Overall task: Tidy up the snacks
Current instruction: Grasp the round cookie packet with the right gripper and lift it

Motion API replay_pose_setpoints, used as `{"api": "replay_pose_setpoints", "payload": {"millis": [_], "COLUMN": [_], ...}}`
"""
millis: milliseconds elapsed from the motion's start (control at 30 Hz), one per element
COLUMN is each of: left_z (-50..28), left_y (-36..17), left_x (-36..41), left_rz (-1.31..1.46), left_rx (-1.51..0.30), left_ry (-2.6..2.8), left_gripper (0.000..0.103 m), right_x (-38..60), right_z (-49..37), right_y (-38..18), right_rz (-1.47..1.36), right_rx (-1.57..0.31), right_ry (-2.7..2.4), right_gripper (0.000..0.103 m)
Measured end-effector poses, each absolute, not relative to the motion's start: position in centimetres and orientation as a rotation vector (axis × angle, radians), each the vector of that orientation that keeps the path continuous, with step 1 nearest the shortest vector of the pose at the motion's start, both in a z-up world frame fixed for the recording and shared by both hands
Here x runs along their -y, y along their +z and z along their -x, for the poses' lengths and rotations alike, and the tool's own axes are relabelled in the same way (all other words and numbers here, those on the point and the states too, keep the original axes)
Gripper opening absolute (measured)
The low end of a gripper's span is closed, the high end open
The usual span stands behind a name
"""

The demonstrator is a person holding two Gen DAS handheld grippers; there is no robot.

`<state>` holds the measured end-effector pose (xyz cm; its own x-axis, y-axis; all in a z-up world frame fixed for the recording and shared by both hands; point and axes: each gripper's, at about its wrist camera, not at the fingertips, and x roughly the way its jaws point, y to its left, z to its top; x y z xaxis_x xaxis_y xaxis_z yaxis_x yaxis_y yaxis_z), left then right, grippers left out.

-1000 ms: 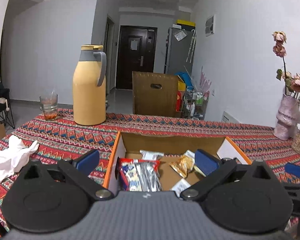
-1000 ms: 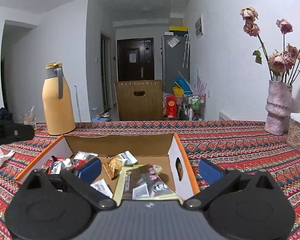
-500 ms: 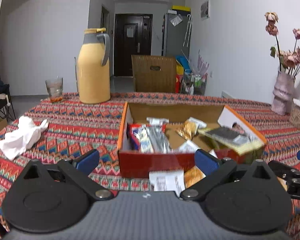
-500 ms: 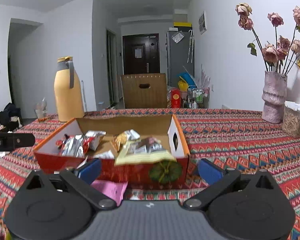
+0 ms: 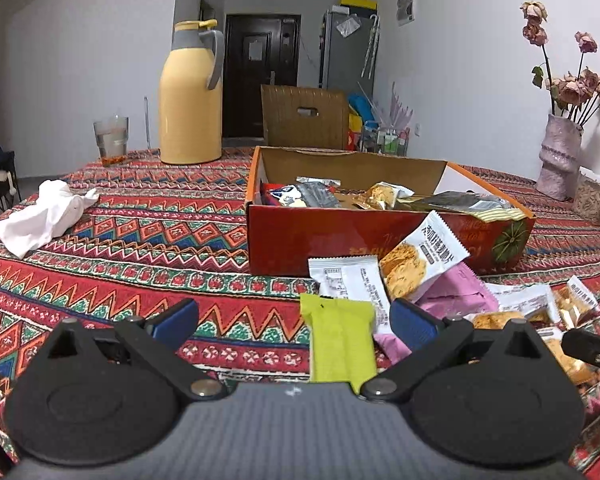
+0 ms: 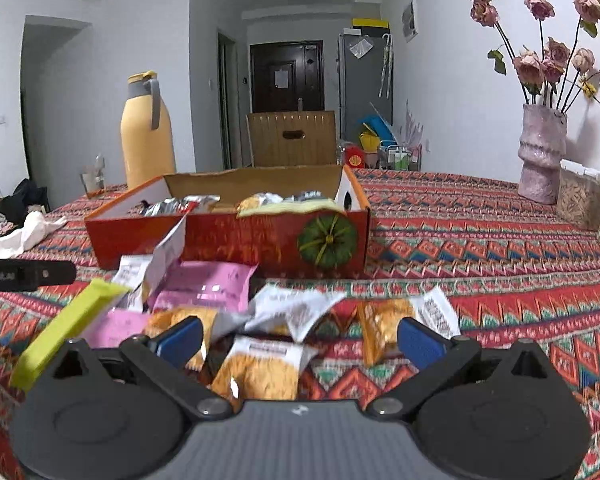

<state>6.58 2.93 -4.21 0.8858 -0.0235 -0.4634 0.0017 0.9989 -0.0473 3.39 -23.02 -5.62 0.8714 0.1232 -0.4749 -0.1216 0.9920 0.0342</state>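
Observation:
A red cardboard box [image 5: 292,236] [image 6: 236,240] on the patterned tablecloth holds several snack packets. A loose pile of packets lies in front of it: a lime-green bar [image 5: 342,340] [image 6: 66,328], a pink packet [image 5: 456,296] [image 6: 208,286], white-and-orange cracker packets [image 5: 420,258] [image 6: 260,368]. My left gripper [image 5: 294,320] is open and empty, low over the table, with the green bar between its fingers. My right gripper [image 6: 298,338] is open and empty, just above the cracker packets.
A yellow thermos jug [image 5: 190,96] and a glass [image 5: 111,140] stand at the back left. A crumpled white tissue [image 5: 46,212] lies left of the box. A pink vase of dried roses [image 6: 542,152] and a jar [image 6: 578,198] stand at the right.
Both grippers have drawn back from over the box and come down low. The loose pile of packets in front of the box has come into view. Both stay open.

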Motion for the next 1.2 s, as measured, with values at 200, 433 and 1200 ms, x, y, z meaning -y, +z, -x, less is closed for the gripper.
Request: {"api": "replay_pose_setpoints", "payload": {"millis": [200,433,1200], "left_z": [-6.5,-6.6,-6.6], "left_y": [-4.4,-4.4,-4.6], "left_x": [-3.1,-3.2,-3.3], "left_rz": [0.061,0.075,0.092], "left_rx": [-0.461,-0.462,-0.466], "left_ry": [-0.019,-0.03,-0.043], "left_gripper": [0.103,0.103,0.103], "right_x": [22.4,21.6,20.9], "right_z": [-3.3,-4.2,-6.0], "right_y": [-6.1,-6.6,-7.6], "right_rz": [0.029,0.049,0.088], "right_rx": [-0.518,-0.552,-0.619], "right_ry": [0.104,0.099,0.108], "right_gripper": [0.101,0.092,0.05]}}
